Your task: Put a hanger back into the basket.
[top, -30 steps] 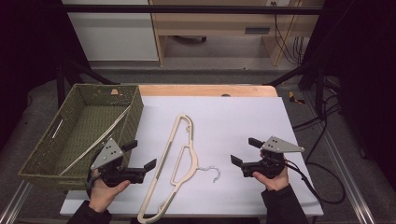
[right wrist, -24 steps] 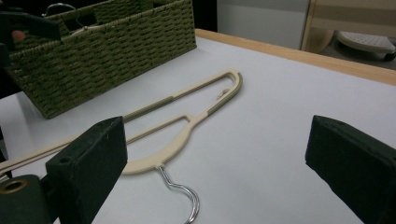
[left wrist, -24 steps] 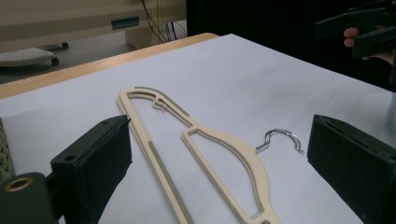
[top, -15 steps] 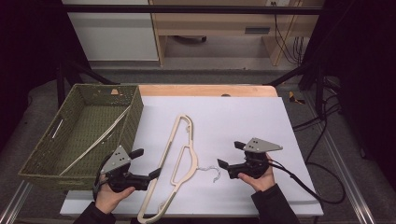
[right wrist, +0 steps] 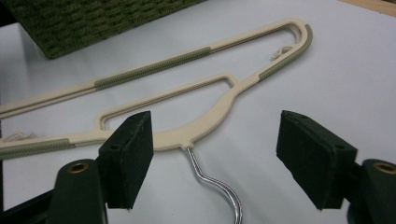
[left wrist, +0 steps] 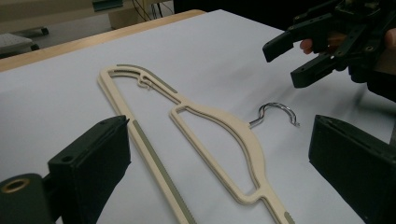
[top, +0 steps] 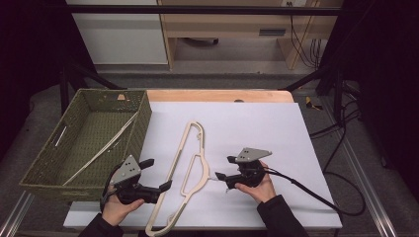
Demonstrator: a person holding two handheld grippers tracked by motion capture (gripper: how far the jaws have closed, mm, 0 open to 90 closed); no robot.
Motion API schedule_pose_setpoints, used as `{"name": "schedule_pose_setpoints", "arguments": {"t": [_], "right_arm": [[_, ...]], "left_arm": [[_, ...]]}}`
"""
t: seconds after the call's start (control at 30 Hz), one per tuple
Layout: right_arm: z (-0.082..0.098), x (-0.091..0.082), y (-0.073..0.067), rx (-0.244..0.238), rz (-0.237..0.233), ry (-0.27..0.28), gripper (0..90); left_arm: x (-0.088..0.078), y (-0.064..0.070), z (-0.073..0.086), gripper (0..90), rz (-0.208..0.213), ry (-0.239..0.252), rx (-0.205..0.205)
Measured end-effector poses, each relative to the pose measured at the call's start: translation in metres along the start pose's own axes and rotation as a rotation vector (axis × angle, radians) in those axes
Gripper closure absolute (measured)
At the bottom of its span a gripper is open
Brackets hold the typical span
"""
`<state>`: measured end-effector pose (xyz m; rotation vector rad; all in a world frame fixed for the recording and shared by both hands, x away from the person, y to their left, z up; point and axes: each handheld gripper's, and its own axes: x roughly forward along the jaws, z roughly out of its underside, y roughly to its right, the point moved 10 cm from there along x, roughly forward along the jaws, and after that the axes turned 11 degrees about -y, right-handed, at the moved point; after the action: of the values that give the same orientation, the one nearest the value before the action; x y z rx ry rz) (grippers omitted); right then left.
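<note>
A cream plastic hanger (top: 190, 158) with a chrome hook (top: 216, 177) lies flat on the white table top (top: 257, 128). My right gripper (top: 225, 168) hovers over the hook end, jaws apart. In the right gripper view the hook (right wrist: 212, 184) runs between the two pads (right wrist: 133, 154) without touching either, and the jaws have just been closing. My left gripper (top: 157, 174) sits at the hanger's near left side, open. In its own view its jaws (left wrist: 219, 122) straddle the hanger body (left wrist: 224, 126), which rests on the table, and the right gripper (left wrist: 299, 60) shows at the upper right.
A green woven basket (top: 141, 123) stands at the table's left, with a thin pale hanger (top: 104, 145) lying inside it. Its corner (right wrist: 93, 18) is seen in the right gripper view. A wooden strip (top: 217, 95) edges the far side. A cable (top: 306, 190) trails right from the right gripper.
The right gripper has moved left and down to the hanger's hook, and its jaws have narrowed around it. The left gripper has barely shifted.
</note>
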<state>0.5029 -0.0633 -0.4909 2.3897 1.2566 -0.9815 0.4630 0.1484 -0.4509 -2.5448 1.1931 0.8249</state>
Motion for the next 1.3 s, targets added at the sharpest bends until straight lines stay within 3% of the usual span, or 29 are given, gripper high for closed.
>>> {"name": "schedule_pose_setpoints", "arguments": {"t": [0.2, 0.43, 0.77, 0.97, 1.3], "right_arm": [[0.003, 0.014, -0.002, -0.003, -0.033, -0.028, 37.5], [0.003, 0.032, -0.007, -0.037, -0.072, -0.068, 46.8], [0.019, 0.050, -0.006, -0.069, -0.076, -0.144, 60.1], [0.025, 0.056, -0.005, -0.084, -0.086, -0.174, 70.0], [0.027, 0.059, -0.007, -0.120, -0.125, -0.176, 82.6]], "left_arm": [[0.000, -0.002, 0.001, 5.0, -0.004, -0.007, 0.007], [0.000, 0.000, 0.001, 5.0, 0.001, -0.014, 0.009], [0.001, 0.002, 0.002, 5.2, 0.003, -0.015, 0.008], [0.003, 0.003, 0.003, 5.3, 0.007, -0.022, 0.011], [0.007, 0.004, 0.005, 5.4, 0.013, -0.031, 0.011]]}}
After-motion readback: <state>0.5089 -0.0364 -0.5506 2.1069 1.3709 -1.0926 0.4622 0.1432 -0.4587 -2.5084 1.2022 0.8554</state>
